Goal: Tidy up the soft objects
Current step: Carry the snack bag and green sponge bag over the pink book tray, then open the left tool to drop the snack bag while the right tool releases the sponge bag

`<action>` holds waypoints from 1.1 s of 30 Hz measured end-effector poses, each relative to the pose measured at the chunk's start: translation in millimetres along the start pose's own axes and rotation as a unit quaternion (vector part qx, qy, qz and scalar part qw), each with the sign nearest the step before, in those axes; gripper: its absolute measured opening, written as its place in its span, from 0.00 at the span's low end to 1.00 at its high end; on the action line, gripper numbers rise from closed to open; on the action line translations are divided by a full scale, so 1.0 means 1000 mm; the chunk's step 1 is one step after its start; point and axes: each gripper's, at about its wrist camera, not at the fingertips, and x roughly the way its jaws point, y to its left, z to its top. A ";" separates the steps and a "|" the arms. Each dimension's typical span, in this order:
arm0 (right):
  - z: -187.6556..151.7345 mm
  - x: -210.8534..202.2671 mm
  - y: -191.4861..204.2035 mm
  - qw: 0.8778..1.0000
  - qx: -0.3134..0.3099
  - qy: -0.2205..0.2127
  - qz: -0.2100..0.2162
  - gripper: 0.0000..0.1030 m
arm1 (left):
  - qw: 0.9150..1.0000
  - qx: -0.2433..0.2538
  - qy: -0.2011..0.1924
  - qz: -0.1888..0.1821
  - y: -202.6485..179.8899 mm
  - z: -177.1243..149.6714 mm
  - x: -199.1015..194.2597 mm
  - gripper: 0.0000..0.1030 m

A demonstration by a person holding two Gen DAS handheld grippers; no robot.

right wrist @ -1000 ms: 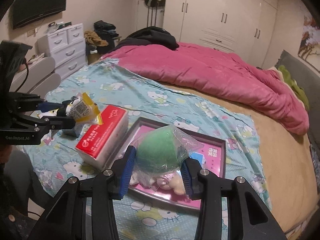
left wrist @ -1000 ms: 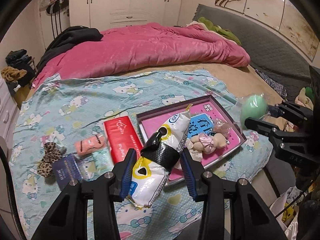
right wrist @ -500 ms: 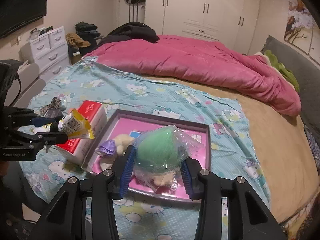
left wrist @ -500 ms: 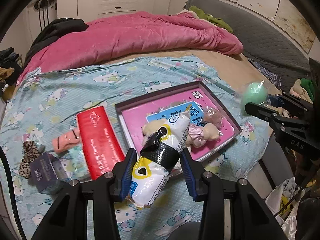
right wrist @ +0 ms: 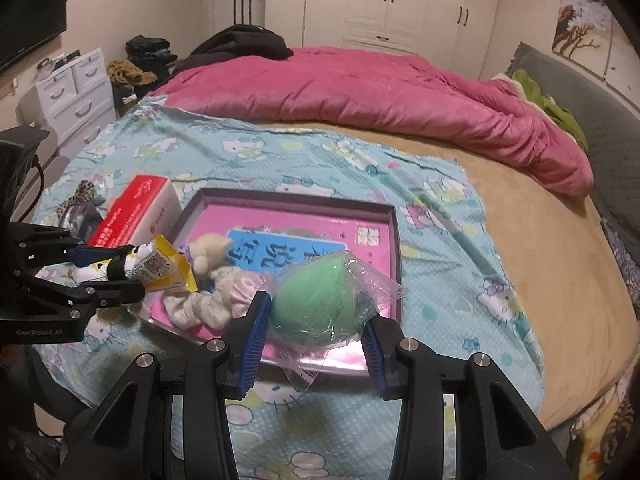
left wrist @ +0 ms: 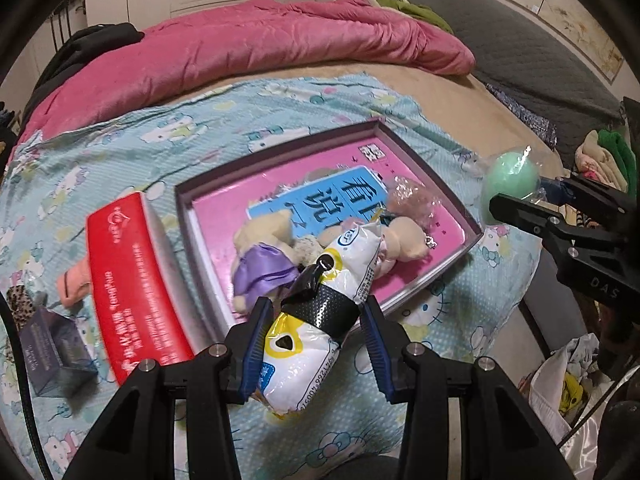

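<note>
Warm indoor room light is moderate and even, with soft shadows only. Both fisheye views curve straight lines strongly and darken to a black vignette at the corners. Motion blur smears the red tissue box [left wrist: 132, 280] and the patterned bedsheet [left wrist: 120, 140]; glare glints on the clear plastic wrap [right wrist: 372, 284].

Red tissue box [left wrist: 132, 280]: print motion-blurred, illegible. Plush toys [left wrist: 280, 256] in tray [left wrist: 432, 164]: partly hidden behind white pouch [left wrist: 320, 320]. Tray's blue label [right wrist: 280, 248]: partly covered by bagged green ball [right wrist: 316, 304]. Leopard-print item [left wrist: 18, 306]: cut off at left edge.
</note>
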 end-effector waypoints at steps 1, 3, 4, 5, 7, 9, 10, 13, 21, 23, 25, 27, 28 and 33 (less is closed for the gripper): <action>-0.002 0.002 -0.001 1.000 0.001 0.002 -0.001 0.43 | 1.000 0.001 0.003 -0.002 -0.001 0.000 0.004 0.44; -0.005 0.006 -0.003 1.000 0.003 0.006 0.000 0.43 | 1.000 0.002 0.009 -0.002 -0.004 0.001 0.010 0.44; -0.006 0.008 -0.004 1.000 0.004 0.007 0.000 0.43 | 1.000 0.003 0.011 -0.002 -0.006 0.001 0.013 0.44; -0.007 0.010 -0.005 1.000 0.004 0.010 -0.001 0.43 | 1.000 0.004 0.013 -0.002 -0.007 0.001 0.017 0.44; -0.009 0.014 -0.006 1.000 0.005 0.013 0.000 0.43 | 1.000 0.003 0.018 -0.001 -0.008 0.001 0.024 0.44; -0.012 0.018 -0.006 1.000 0.003 0.018 -0.002 0.43 | 1.000 0.003 0.020 0.002 -0.008 0.001 0.030 0.44; -0.013 0.020 -0.007 1.000 0.003 0.020 -0.004 0.43 | 1.000 0.004 0.022 0.005 -0.007 0.002 0.033 0.44; -0.017 0.026 -0.010 1.000 0.008 0.028 -0.003 0.43 | 1.000 0.003 0.027 0.011 -0.005 0.004 0.041 0.44; -0.023 0.045 -0.014 0.999 0.005 0.049 -0.012 0.43 | 0.999 -0.004 0.037 0.015 0.000 0.006 0.058 0.44; -0.023 0.049 -0.014 0.998 0.003 0.053 -0.017 0.43 | 0.999 -0.004 0.035 0.017 0.001 0.007 0.060 0.44; -0.024 0.055 -0.015 0.998 0.005 0.058 -0.018 0.43 | 0.999 -0.002 0.034 0.020 0.001 0.008 0.060 0.44; -0.023 0.060 -0.016 0.998 0.006 0.061 -0.019 0.43 | 0.999 -0.002 0.032 0.020 0.002 0.008 0.061 0.44; -0.023 0.062 -0.017 0.998 0.007 0.062 -0.017 0.43 | 0.999 -0.002 0.032 0.021 0.003 0.008 0.062 0.44; -0.022 0.076 -0.014 0.997 0.004 0.074 -0.018 0.43 | 0.999 -0.005 0.033 0.022 0.007 0.010 0.065 0.44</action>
